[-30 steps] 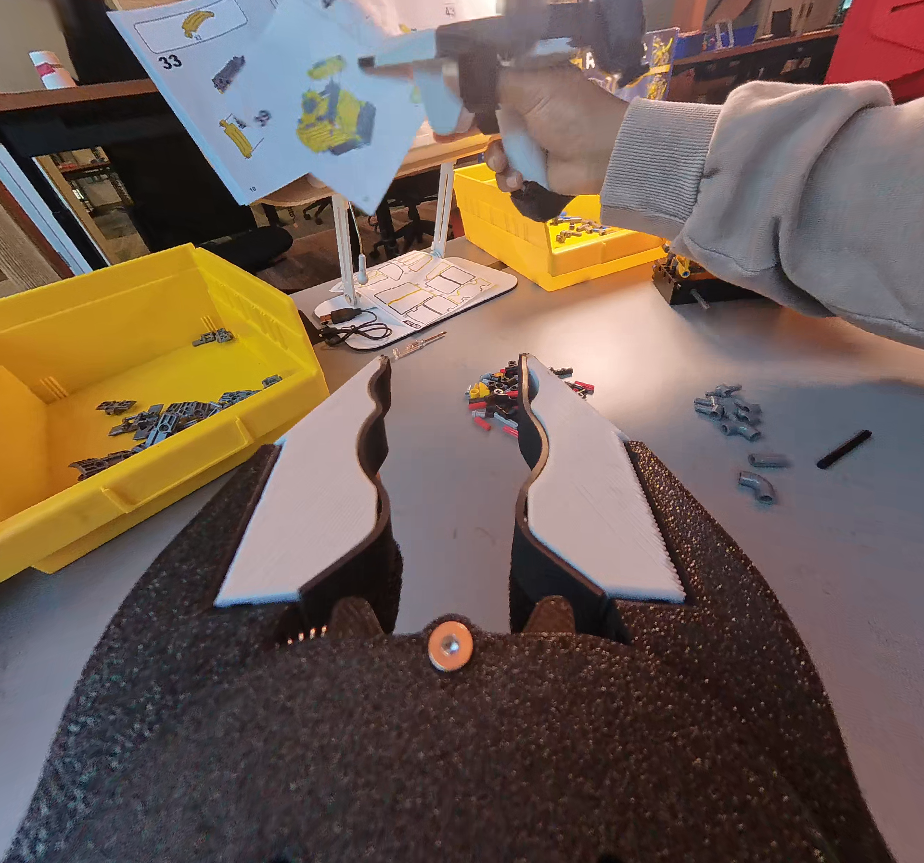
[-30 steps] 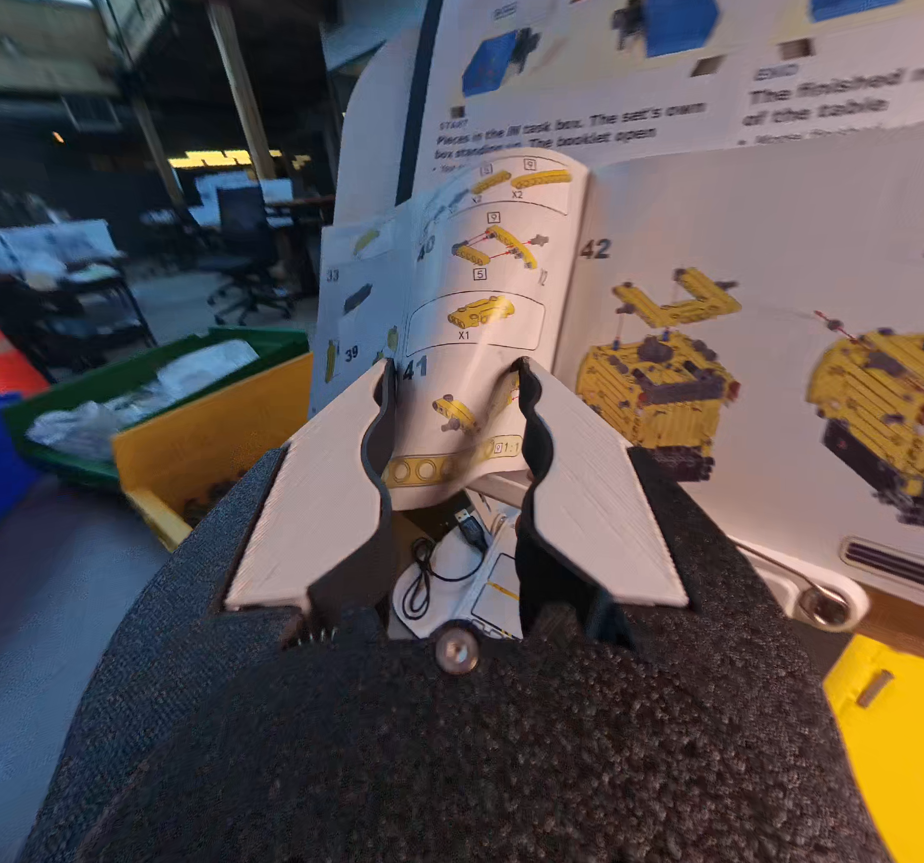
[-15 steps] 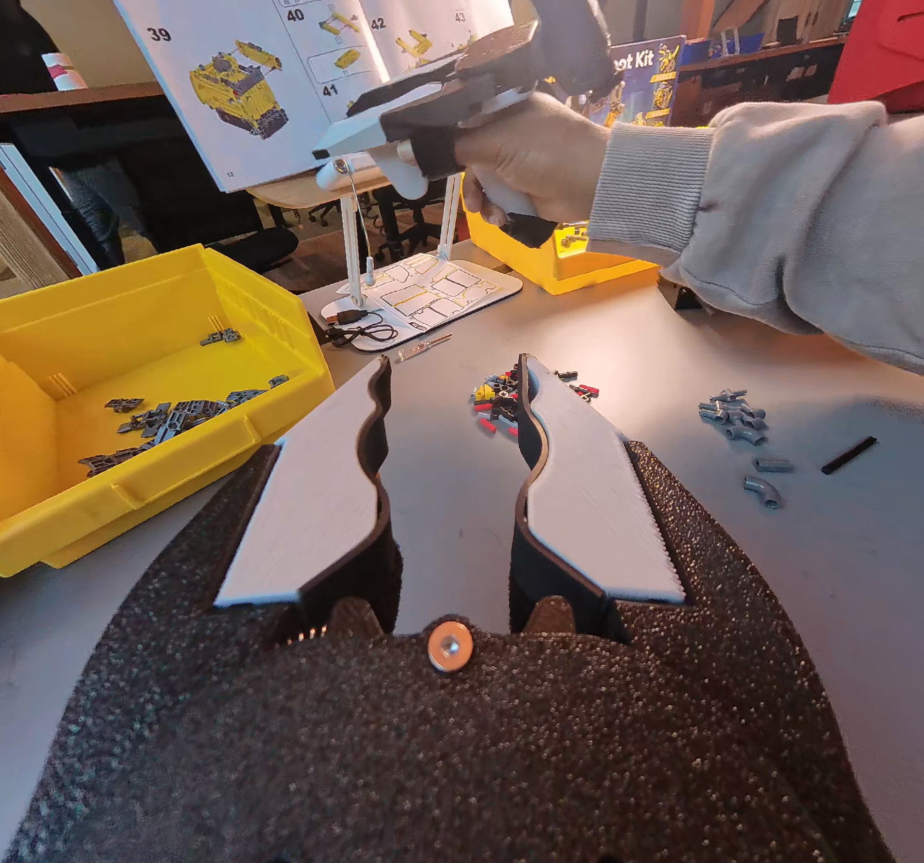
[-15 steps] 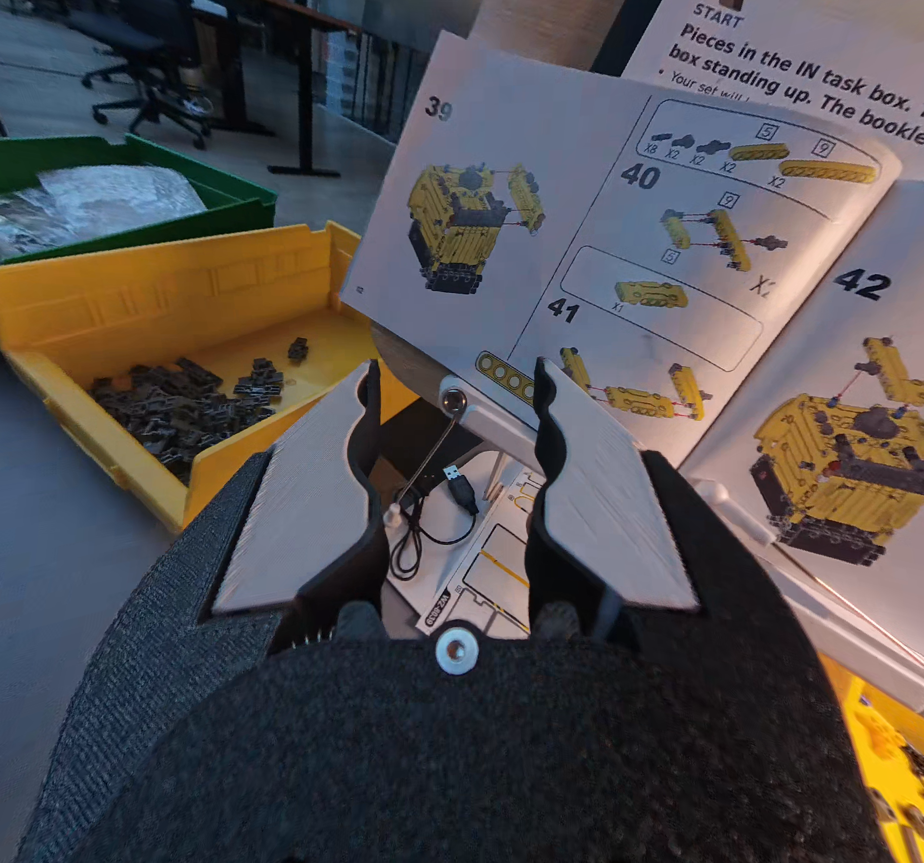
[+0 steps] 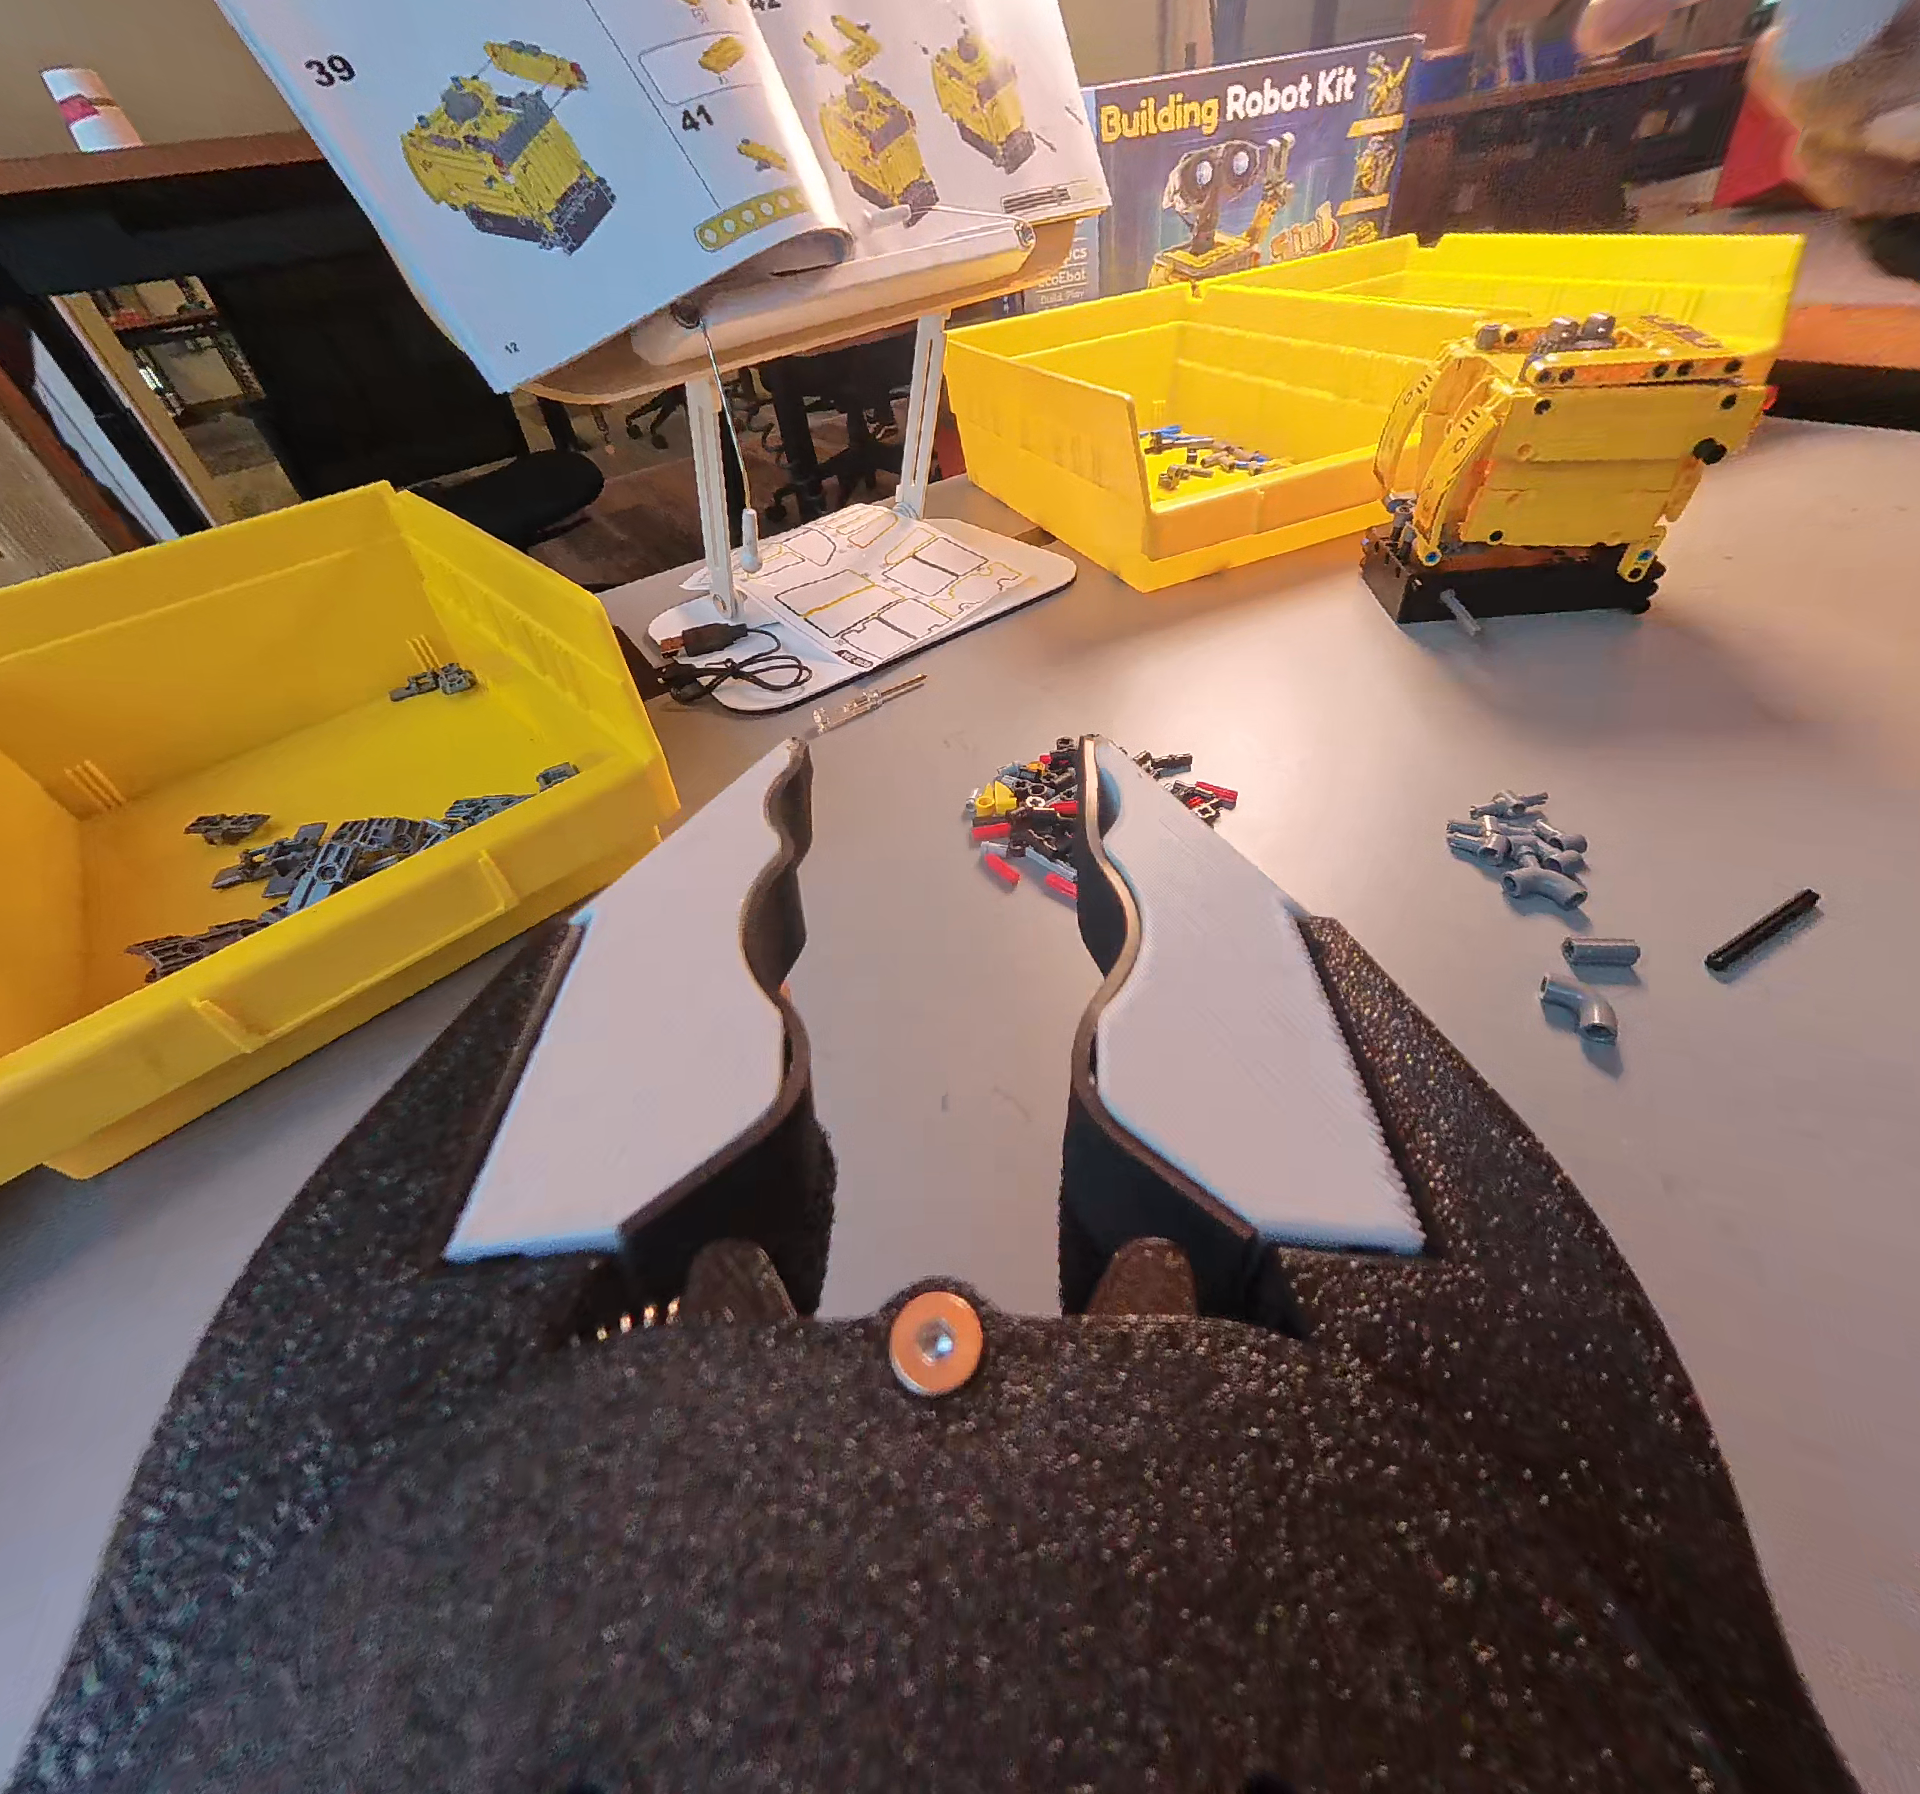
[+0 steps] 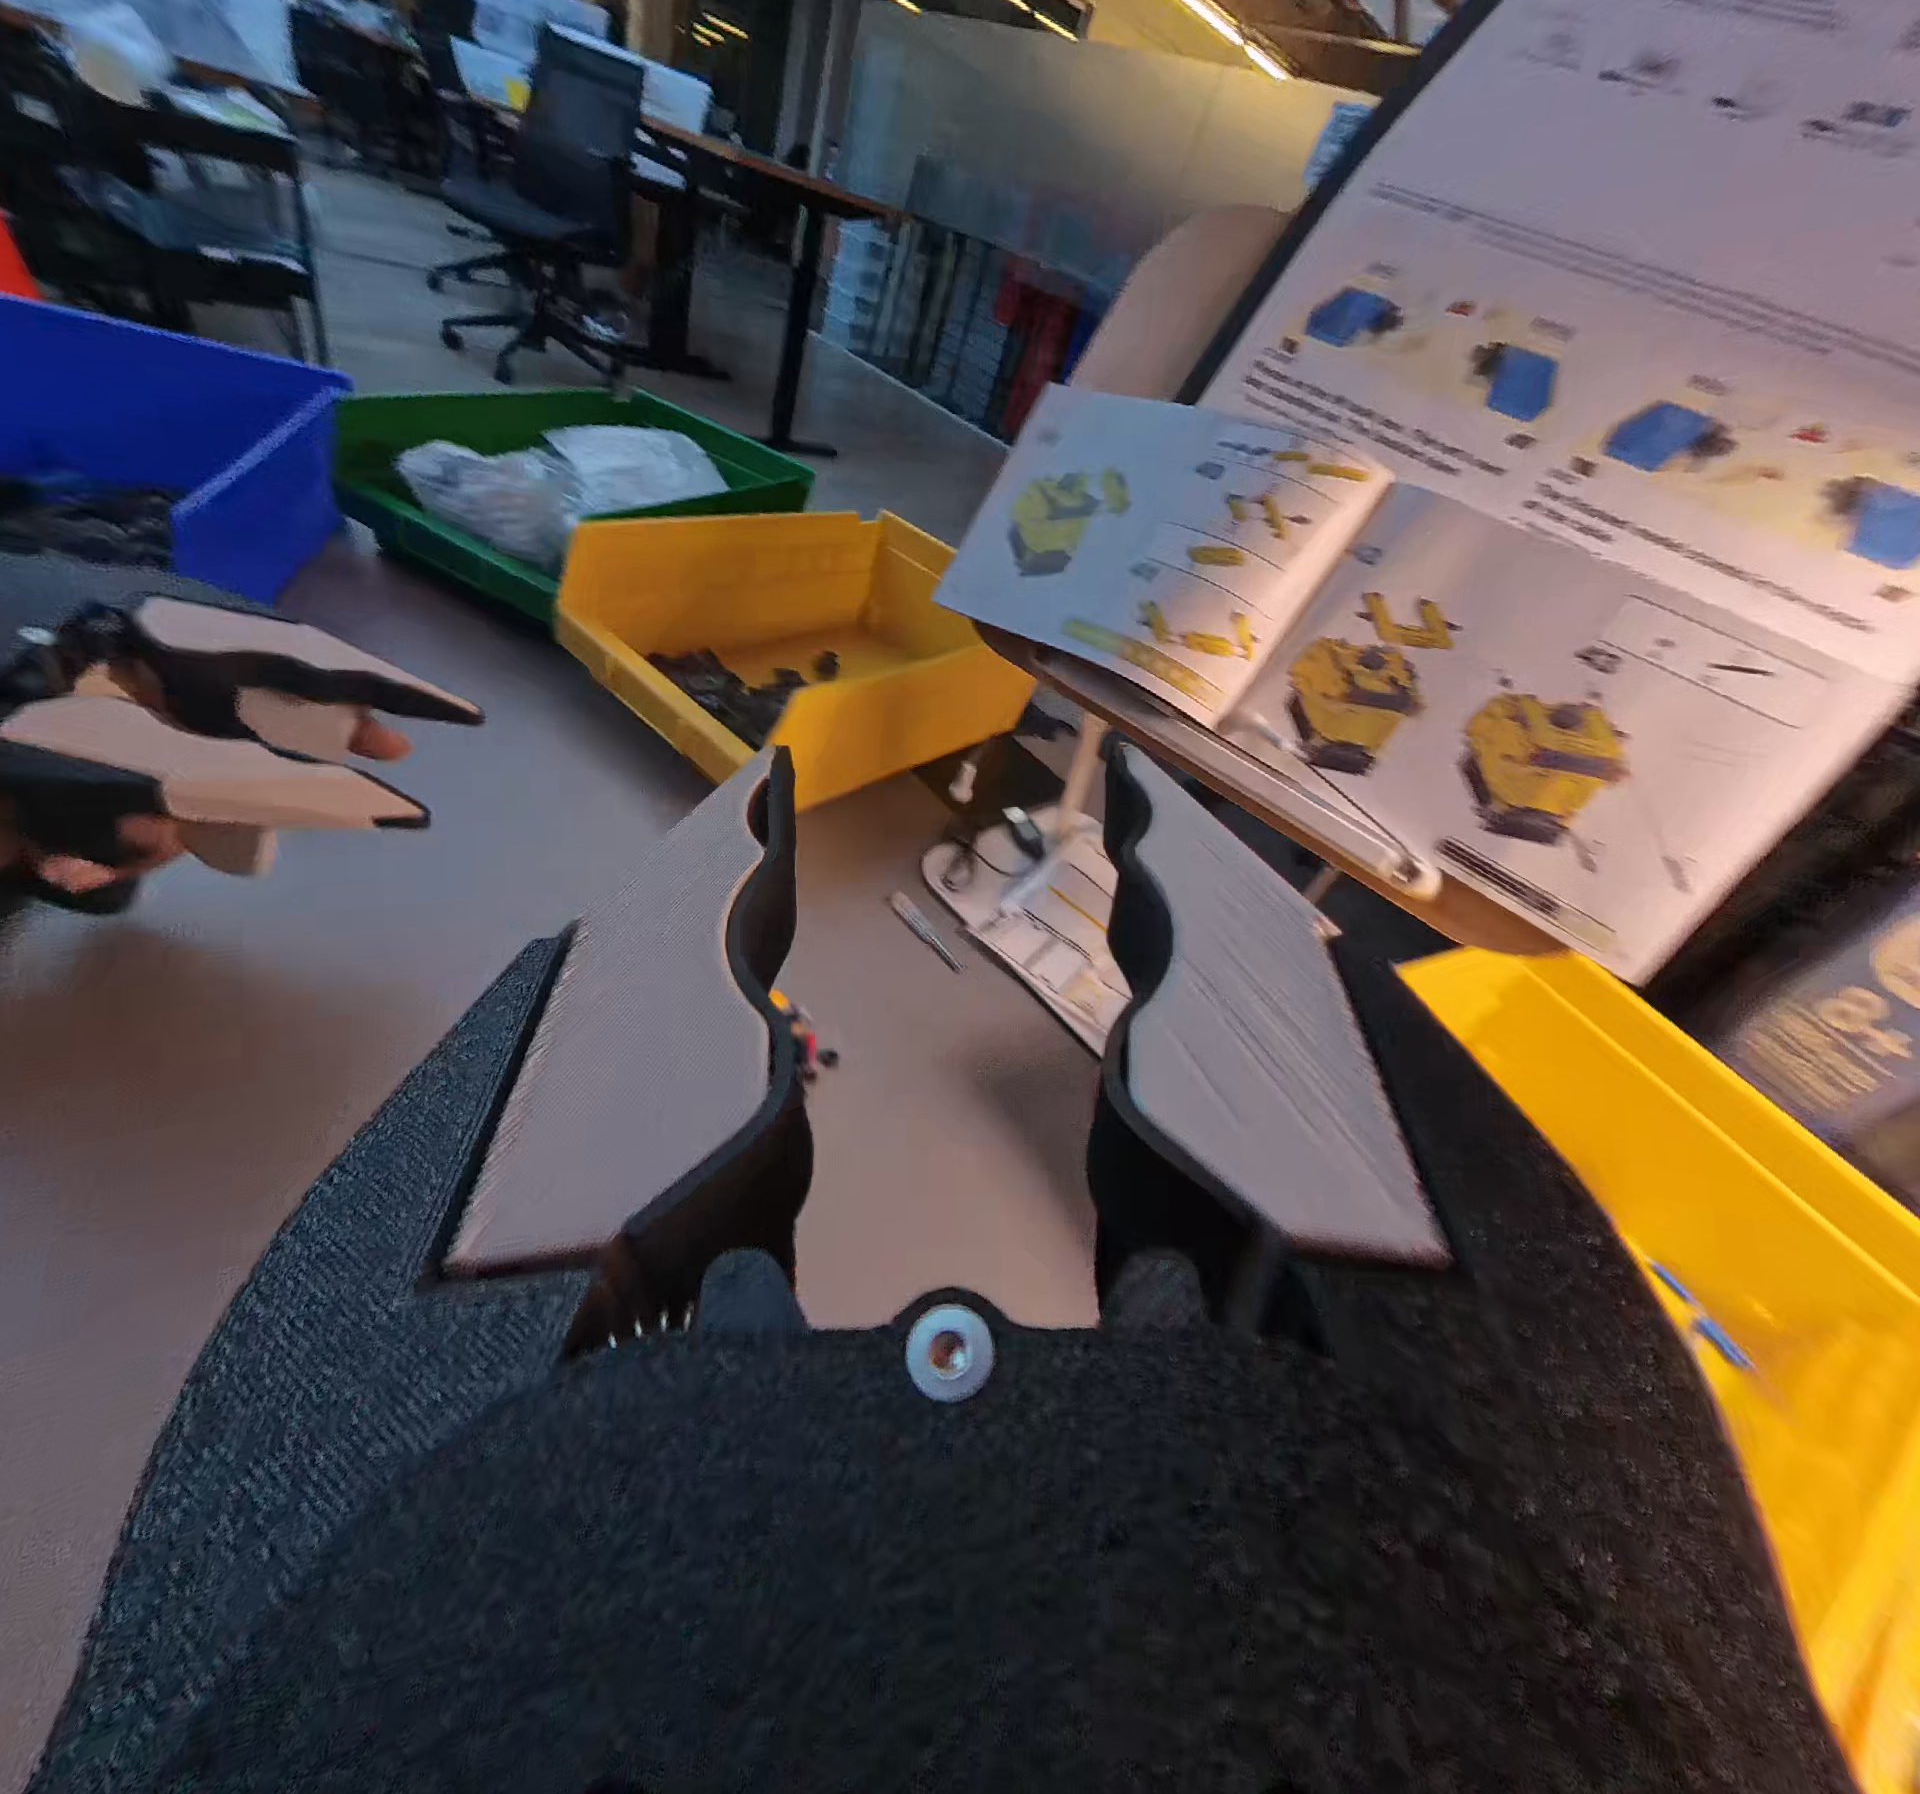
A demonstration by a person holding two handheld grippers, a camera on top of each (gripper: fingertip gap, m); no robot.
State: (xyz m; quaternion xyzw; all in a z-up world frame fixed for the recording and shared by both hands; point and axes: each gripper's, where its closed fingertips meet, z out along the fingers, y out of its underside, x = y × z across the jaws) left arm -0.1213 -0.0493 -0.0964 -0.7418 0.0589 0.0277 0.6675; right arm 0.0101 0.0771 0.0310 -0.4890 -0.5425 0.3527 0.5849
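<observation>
My left gripper [image 5: 943,757] is open and empty, low over the grey table [image 5: 1351,757]. Its right fingertip is next to a pile of small coloured pieces [image 5: 1023,814]. My right gripper [image 6: 948,768] is open and empty, held above the table and apart from the open instruction booklet [image 6: 1299,601] on its stand. The booklet [image 5: 675,103] lies open and flat in the left wrist view. The left gripper [image 6: 442,765] also shows at the left of the right wrist view. A partly built yellow model [image 5: 1548,456] stands at the back right.
A yellow bin [image 5: 312,809] with grey parts sits at the left; another yellow bin [image 5: 1195,456] is behind. Grey connectors [image 5: 1517,845] and a black axle [image 5: 1761,929] lie at the right. The stand's base [image 5: 894,591], a kit box [image 5: 1247,155], a green bin [image 6: 571,466] and a blue bin [image 6: 156,425] show. Measured from the fingertips, the partly built yellow model [image 5: 1548,456] is 20 cm or so from the right gripper and 30 cm from the left.
My right gripper was at the booklet's turning pages; it has pulled back and away to the right. The pages have settled flat. My left gripper has stayed still.
</observation>
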